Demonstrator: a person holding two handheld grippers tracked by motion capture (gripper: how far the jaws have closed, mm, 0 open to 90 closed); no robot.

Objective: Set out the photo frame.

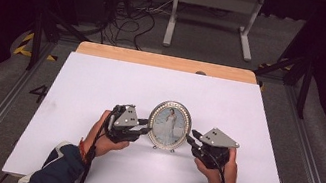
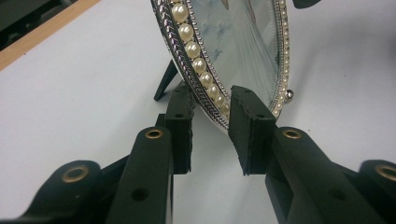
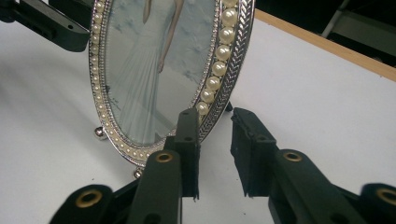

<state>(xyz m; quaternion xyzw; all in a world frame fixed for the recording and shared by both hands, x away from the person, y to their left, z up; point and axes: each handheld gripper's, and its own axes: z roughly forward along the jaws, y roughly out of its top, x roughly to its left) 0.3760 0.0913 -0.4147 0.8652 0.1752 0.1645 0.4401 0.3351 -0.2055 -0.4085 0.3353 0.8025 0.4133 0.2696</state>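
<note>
The oval photo frame [image 1: 170,124] stands upright near the middle of the white table [image 1: 101,85], between both grippers. The left gripper [image 2: 211,128] has its pads around the frame's left rim, with a small gap, not pressing. The right gripper [image 3: 215,140] also straddles the right rim loosely. The left gripper view shows the dark back stand [image 2: 166,80], and the right gripper view shows the pearl border [image 3: 219,51] and small ball feet [image 3: 99,132].

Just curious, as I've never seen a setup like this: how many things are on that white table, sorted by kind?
Oval pearl-rimmed picture frame: 1
Hand-held grippers: 2, the left hand-held gripper and the right hand-held gripper, one at each edge of the frame
Total: 3
</note>
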